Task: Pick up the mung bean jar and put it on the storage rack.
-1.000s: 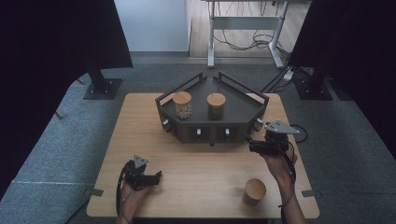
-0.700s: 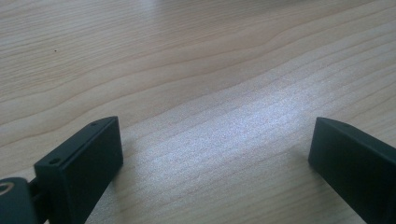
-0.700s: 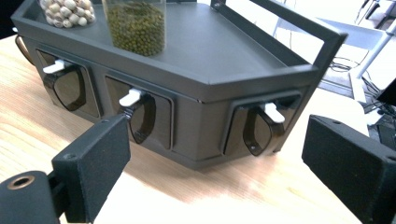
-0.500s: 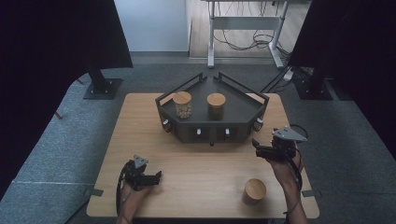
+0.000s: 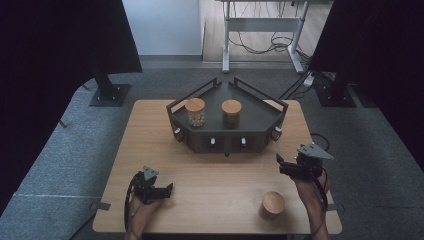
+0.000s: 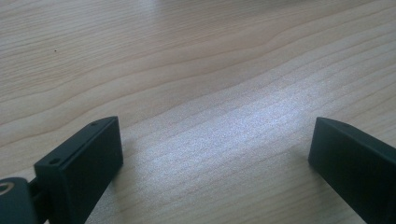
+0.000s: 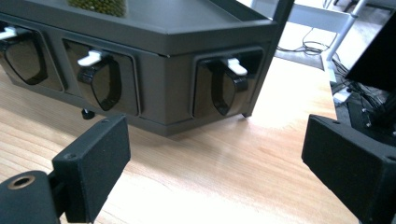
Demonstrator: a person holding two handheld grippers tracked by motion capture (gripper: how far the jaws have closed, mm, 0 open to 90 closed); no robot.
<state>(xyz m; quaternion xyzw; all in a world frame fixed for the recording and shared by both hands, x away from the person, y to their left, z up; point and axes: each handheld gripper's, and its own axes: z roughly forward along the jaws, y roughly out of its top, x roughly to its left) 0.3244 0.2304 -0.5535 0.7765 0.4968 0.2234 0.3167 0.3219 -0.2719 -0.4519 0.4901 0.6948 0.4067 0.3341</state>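
At the near edge of the wooden worktop [image 5: 215, 180], your left hand [image 5: 140, 210] holds the left claw [image 5: 167, 190] low over bare wood, its jaws spread wide with nothing between them; the left gripper view shows the left claw [image 6: 215, 154] with pale grain running under the gap.

To the right, a wooden-lidded jar [image 5: 273, 205] stands alone near the front edge, just beside your right forearm [image 5: 316, 210] but apart from either claw.

A little farther in, your right hand brings the right claw [image 5: 281, 164] up near the right front corner of the dark tray unit [image 5: 260, 120], a grey three-cornered plate [image 5: 315, 151] on top of it. Its jaws are also spread and hold nothing. In the right gripper view the right claw [image 7: 215, 154] faces the dark tray unit [image 7: 177, 70] close up: recessed black handles with white tabs [image 7: 236, 65] sit along its front faces, and a small foot [image 7: 86, 113] rests on the wood.

On the tray, toward the middle of the worktop, stand two more jars with wooden lids: the left jar [image 5: 195, 112] with pale contents, the right jar [image 5: 231, 114] with dark green contents, near each other but not touching.

Beyond the worktop lie grey carpet [image 5: 165, 75], black stand bases [image 5: 109, 93] at both sides and, at the back, a white desk frame [image 5: 262, 30] with loose cables [image 5: 260, 46].
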